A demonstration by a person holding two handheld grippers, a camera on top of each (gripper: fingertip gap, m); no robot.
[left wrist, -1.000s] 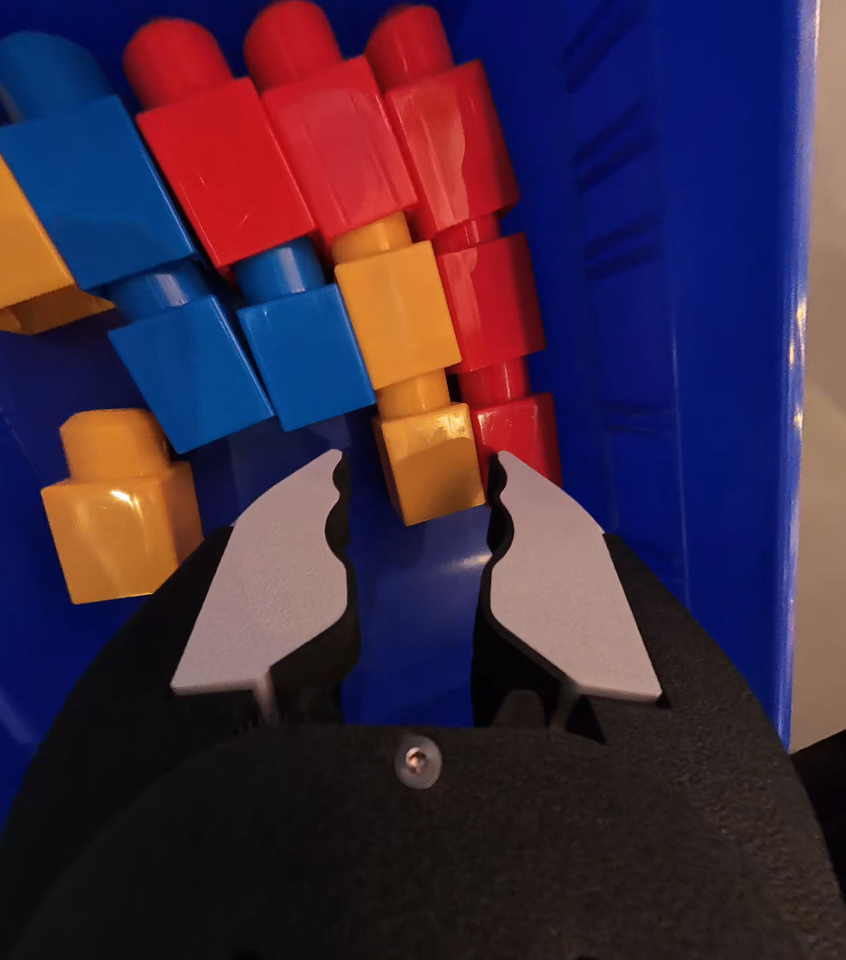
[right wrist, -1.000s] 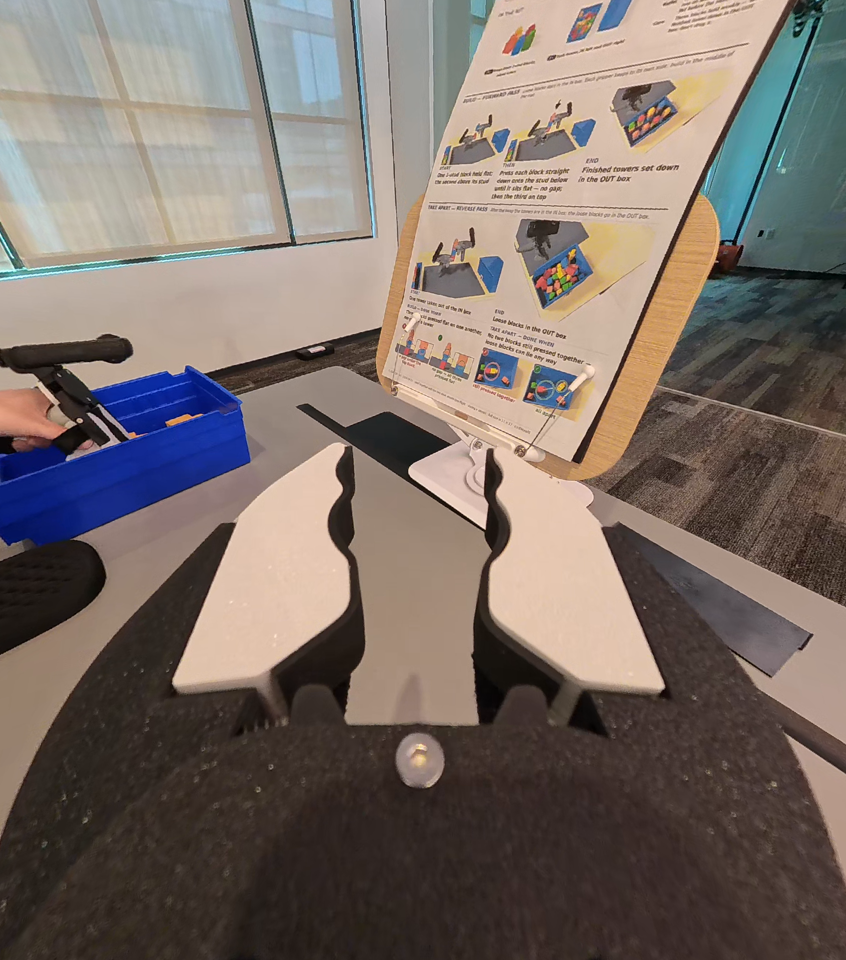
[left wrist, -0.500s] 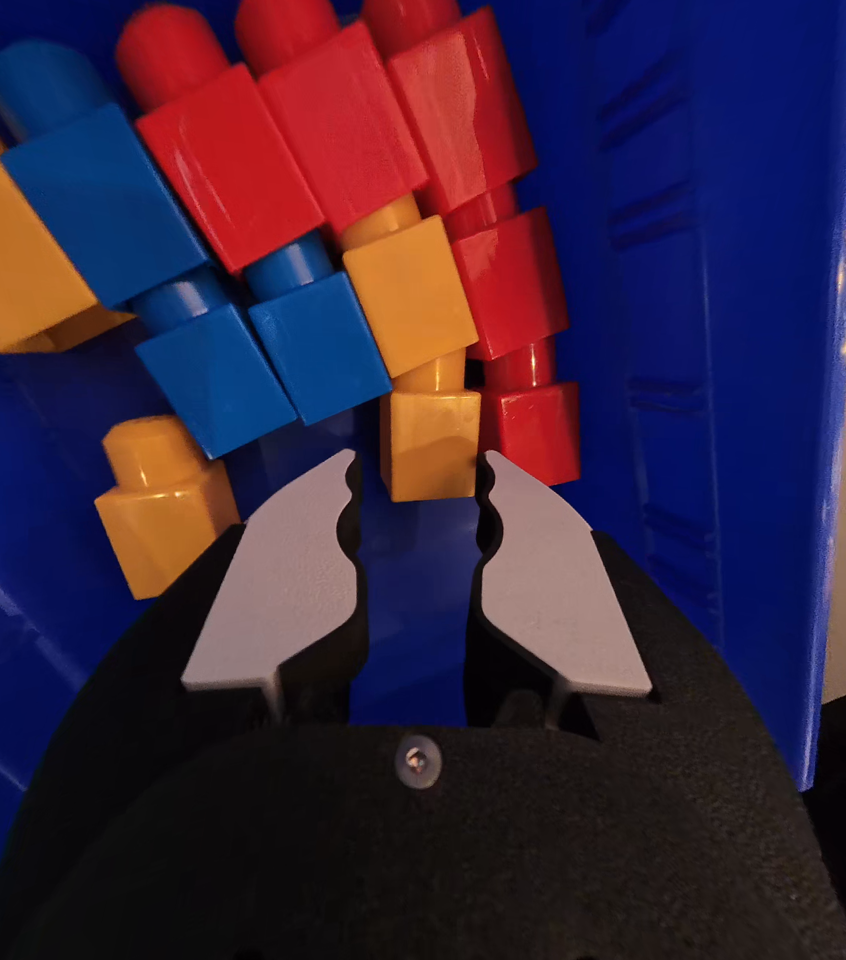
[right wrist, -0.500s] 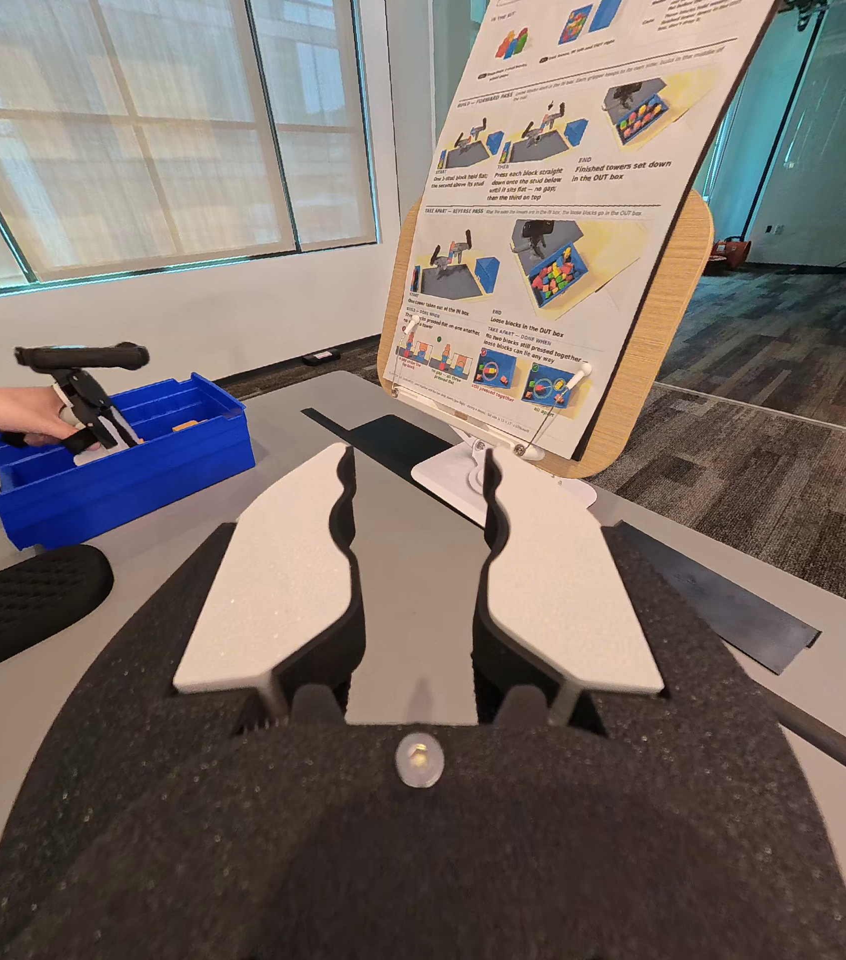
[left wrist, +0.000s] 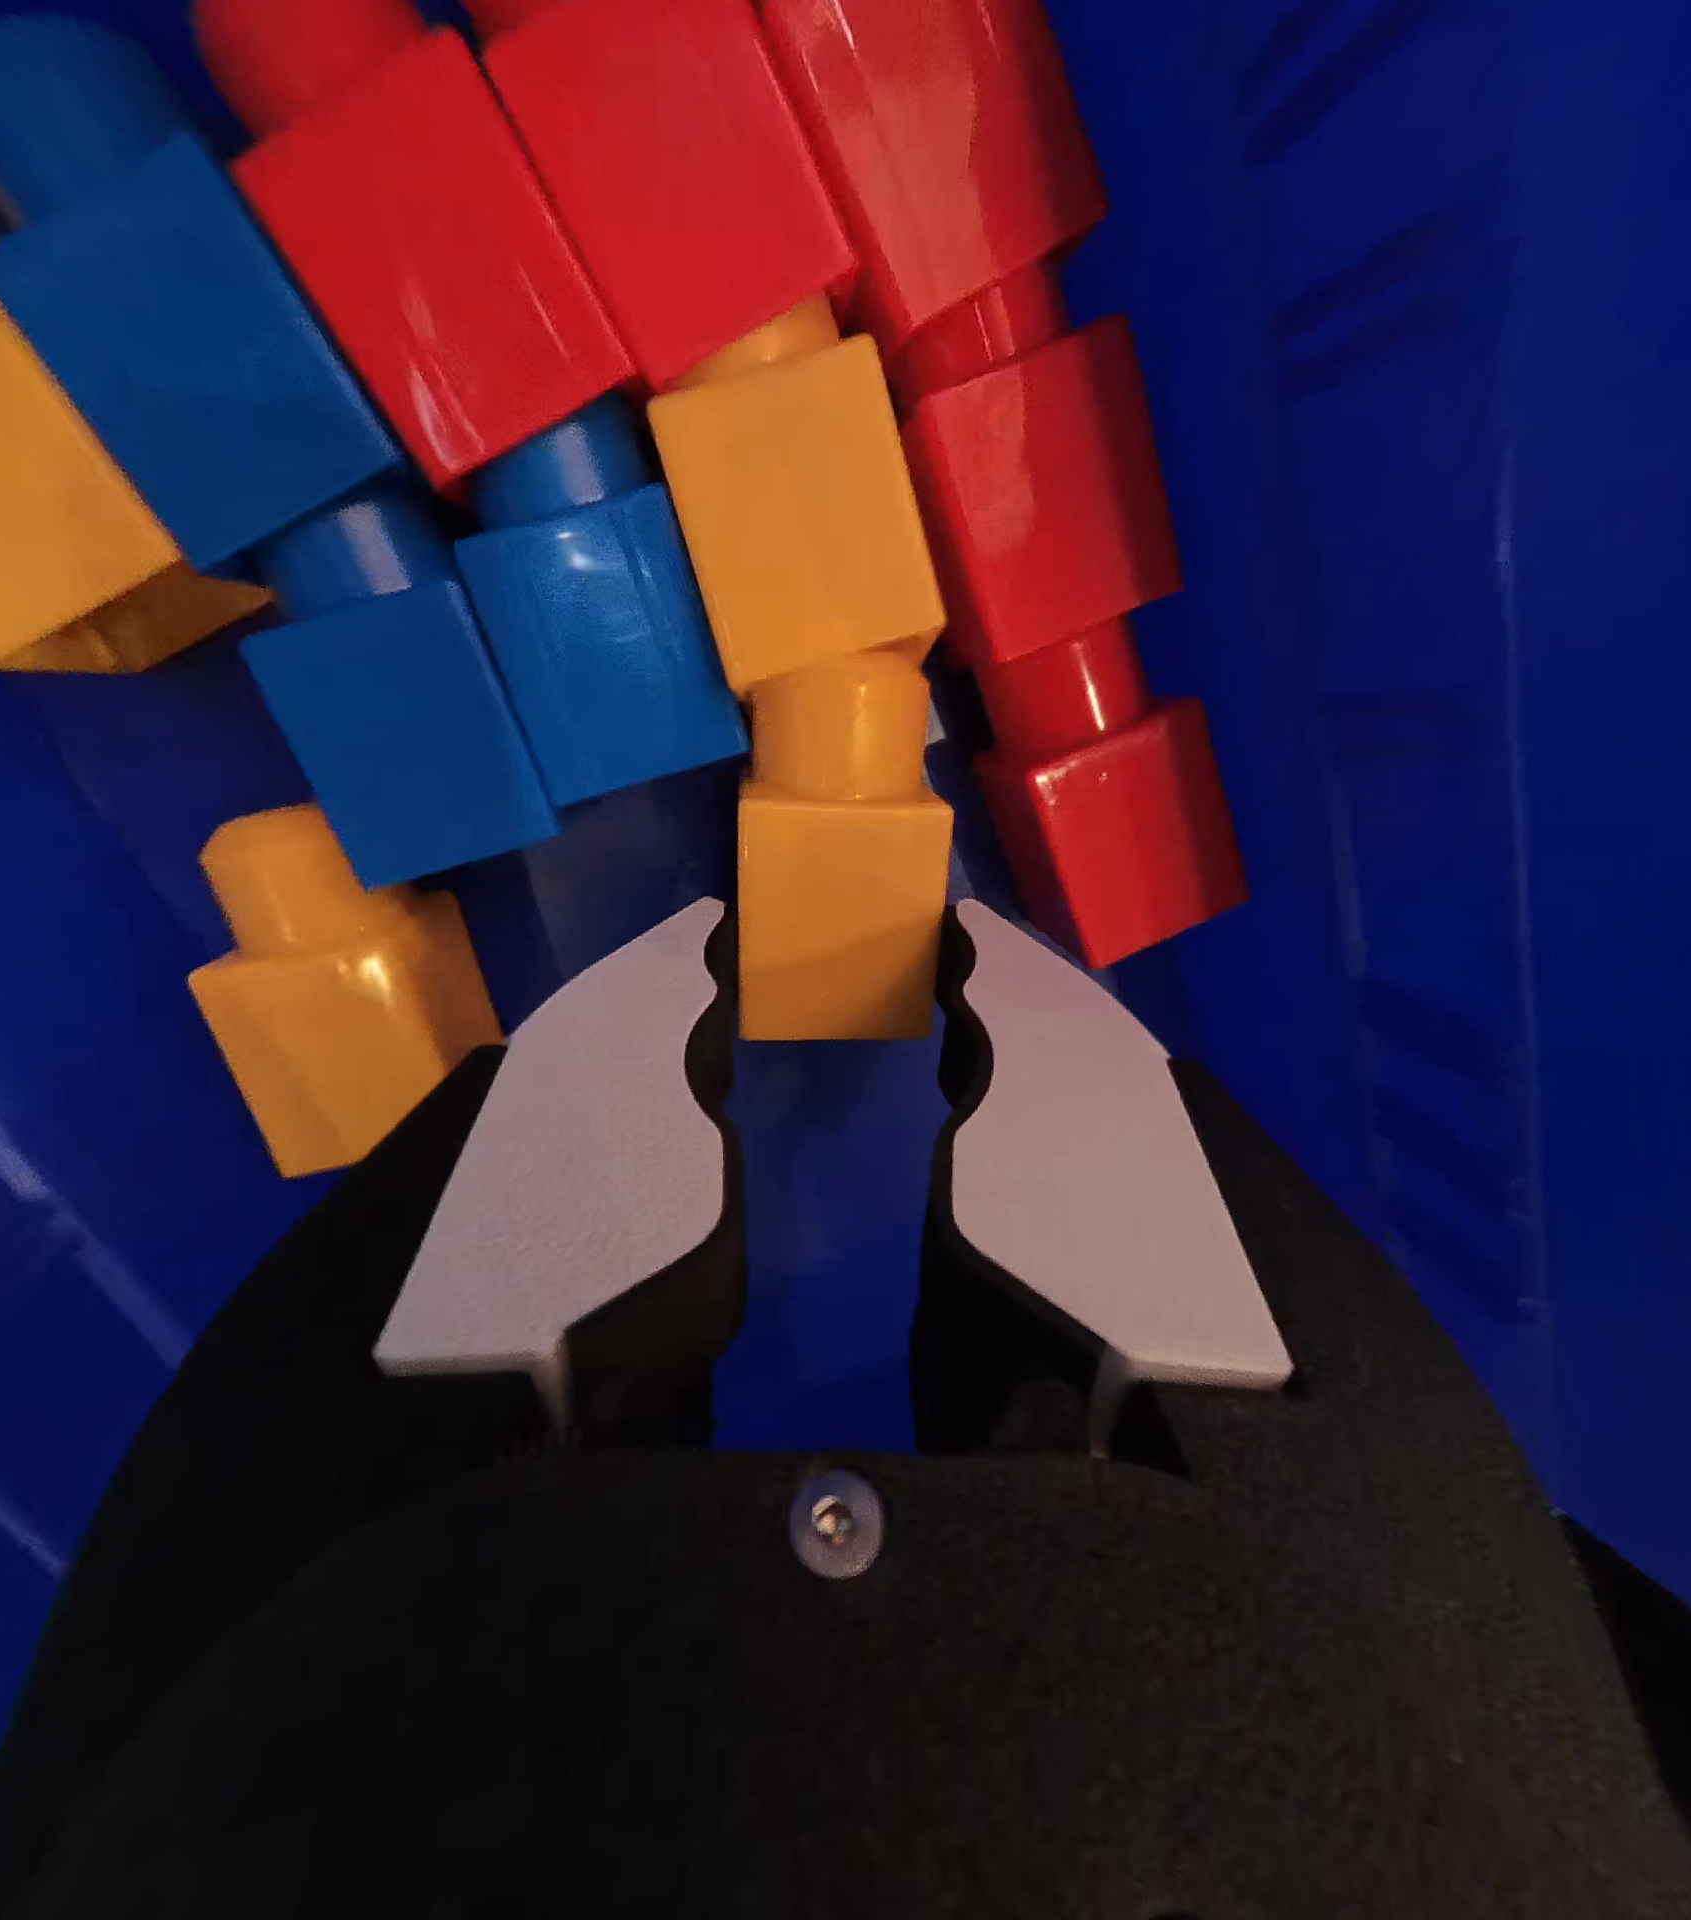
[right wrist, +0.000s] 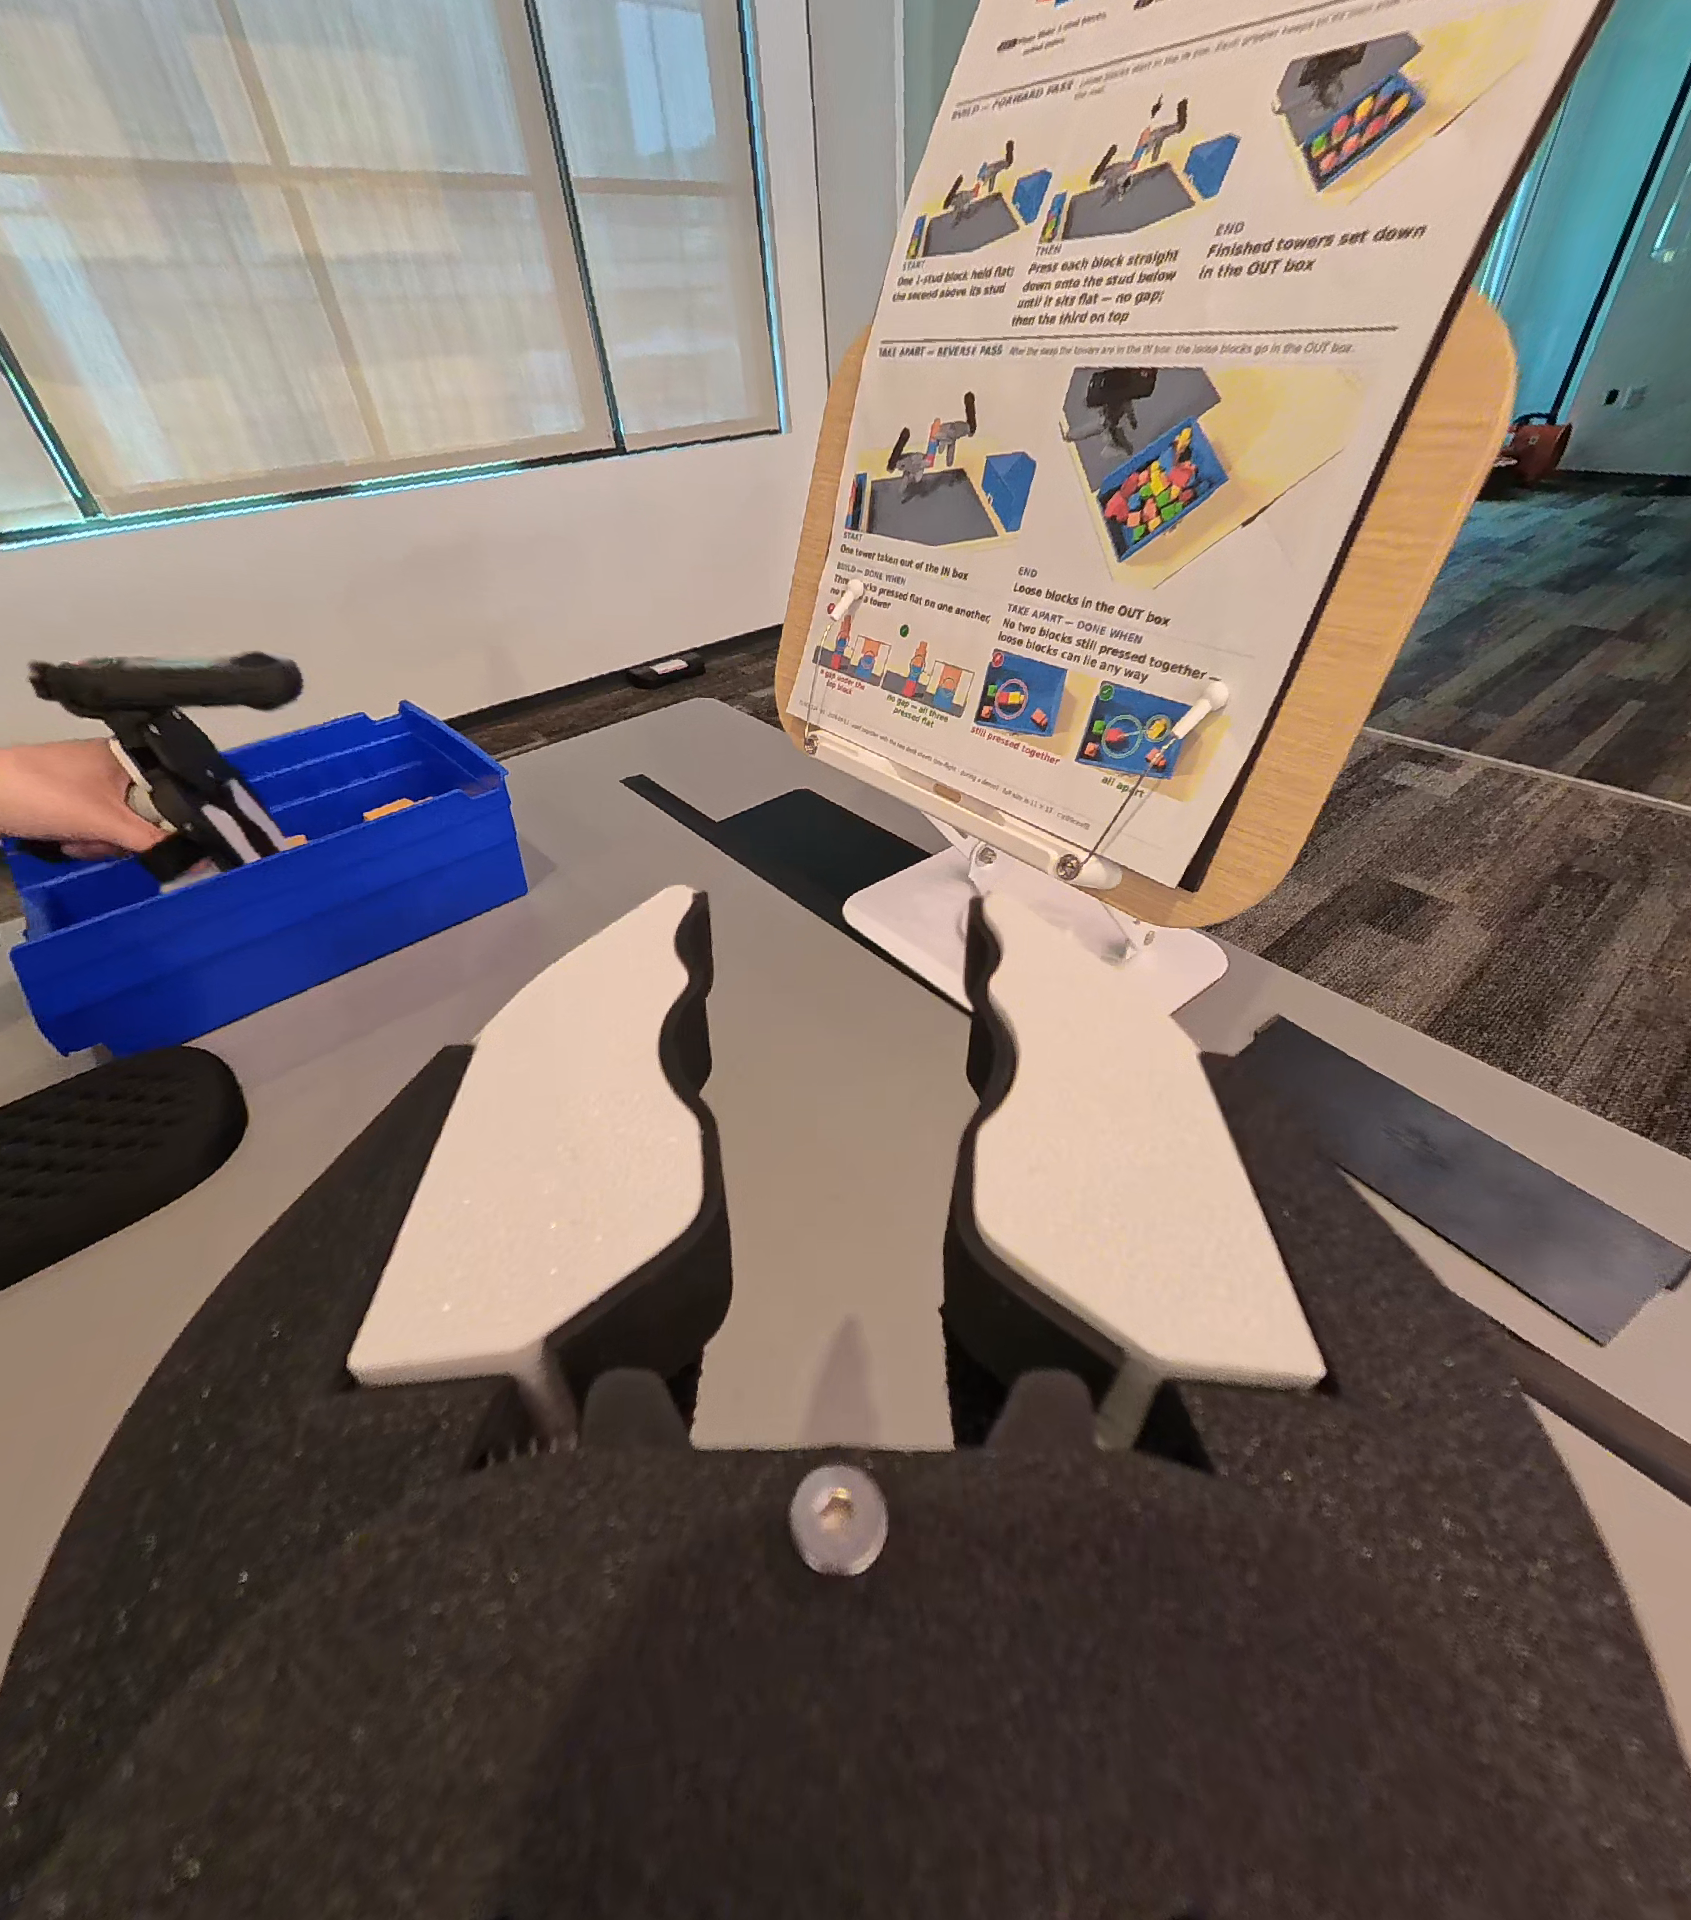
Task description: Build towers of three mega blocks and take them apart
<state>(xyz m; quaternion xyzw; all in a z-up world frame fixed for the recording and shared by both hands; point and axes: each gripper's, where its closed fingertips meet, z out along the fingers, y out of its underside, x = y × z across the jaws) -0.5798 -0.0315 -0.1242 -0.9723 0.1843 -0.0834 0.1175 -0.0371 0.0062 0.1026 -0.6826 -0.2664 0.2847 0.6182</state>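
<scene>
The left tongs (left wrist: 836,971) pinch the bottom yellow block (left wrist: 836,914) of a tower lying in the blue bin (left wrist: 1547,727). The right tongs (right wrist: 836,935) wait spread above the gray surface (right wrist: 820,1143). I think a slanted pull could snap the tower or drag the red tower (left wrist: 1038,499) beside it.

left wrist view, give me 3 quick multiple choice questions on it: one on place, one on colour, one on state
1. Where do the blocks lie?
A. in a blue bin
B. on a shelf
C. on the floor
2. What colour is the block between the left gripper's fingertips?
A. green
B. yellow
C. white
3. The right gripper is:
A. shut on a block
B. open and empty
C. holding paper

A: blue bin walls surround the blocks.
B: the yellow block sits at the left gripper.
B: the right gripper shows only grey table between its fingers.
</scene>
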